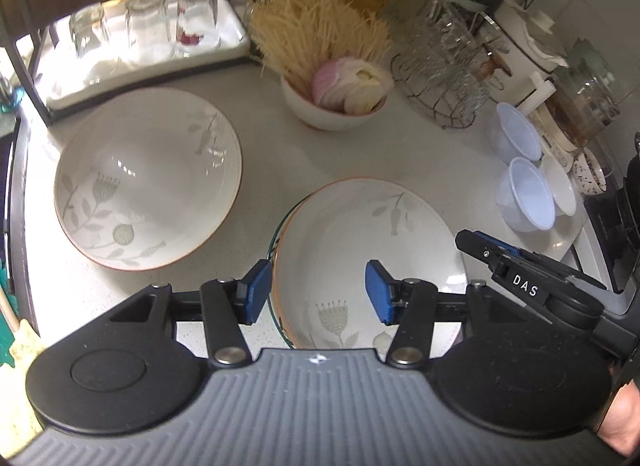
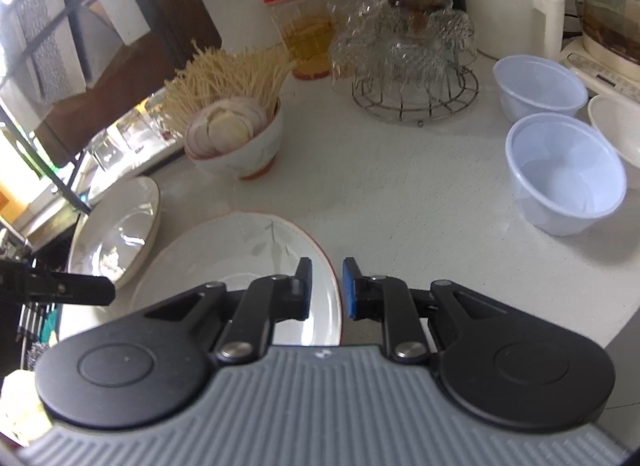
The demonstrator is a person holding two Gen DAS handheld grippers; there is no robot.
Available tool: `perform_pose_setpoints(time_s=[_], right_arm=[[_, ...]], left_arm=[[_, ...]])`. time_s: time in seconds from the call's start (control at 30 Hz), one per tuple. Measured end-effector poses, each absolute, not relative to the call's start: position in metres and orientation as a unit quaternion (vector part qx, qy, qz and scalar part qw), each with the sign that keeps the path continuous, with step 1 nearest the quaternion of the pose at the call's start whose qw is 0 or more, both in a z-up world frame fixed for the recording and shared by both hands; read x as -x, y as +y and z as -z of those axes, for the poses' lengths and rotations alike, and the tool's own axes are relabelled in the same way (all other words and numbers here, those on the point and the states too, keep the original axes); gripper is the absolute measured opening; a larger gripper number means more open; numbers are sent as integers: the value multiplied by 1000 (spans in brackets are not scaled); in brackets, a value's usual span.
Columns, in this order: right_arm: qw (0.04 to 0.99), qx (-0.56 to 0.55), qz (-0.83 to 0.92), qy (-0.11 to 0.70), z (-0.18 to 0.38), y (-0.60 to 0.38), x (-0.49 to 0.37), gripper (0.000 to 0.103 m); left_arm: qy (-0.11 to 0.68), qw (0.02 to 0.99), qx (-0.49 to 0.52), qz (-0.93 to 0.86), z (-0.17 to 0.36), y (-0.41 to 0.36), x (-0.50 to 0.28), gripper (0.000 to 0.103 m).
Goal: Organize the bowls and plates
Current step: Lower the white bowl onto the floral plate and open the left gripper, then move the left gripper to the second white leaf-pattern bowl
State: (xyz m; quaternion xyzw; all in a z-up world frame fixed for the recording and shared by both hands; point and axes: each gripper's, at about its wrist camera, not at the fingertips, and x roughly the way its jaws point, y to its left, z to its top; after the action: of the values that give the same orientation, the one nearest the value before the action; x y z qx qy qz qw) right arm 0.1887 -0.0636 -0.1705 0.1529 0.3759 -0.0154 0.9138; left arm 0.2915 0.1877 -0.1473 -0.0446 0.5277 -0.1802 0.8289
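Note:
A white plate with a grey flower print lies on top of a small stack on the counter; green and orange rims of the lower plates show at its left. My left gripper hangs open above its near rim, one pad outside the rim and one over the plate, neither touching. My right gripper is shut on the same plate at its right rim. A larger flowered deep plate sits alone to the left, also visible as the deep plate in the right wrist view.
A bowl of sliced onion and dry noodles stands behind the plates. Pale plastic bowls sit at the right beside a white bowl. A wire rack of glass cups, a red-lidded jar and a tray of glasses line the back.

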Motion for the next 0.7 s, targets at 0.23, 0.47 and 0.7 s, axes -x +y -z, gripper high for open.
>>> perform_pose_setpoints(time_s=[0.23,0.47,0.7], right_arm=[[927,-152,11,344,129,-56,-167,20],[936,-152,-14,317,90,-58,-142,20],[942,-127,-48,306,68,-77,-108,20]], left_arm=[[470,861,15,191,108,192,-269,58],[422,888,15,183,68,191,-238,57],[394,908,34,140,54,164,-190,58]])
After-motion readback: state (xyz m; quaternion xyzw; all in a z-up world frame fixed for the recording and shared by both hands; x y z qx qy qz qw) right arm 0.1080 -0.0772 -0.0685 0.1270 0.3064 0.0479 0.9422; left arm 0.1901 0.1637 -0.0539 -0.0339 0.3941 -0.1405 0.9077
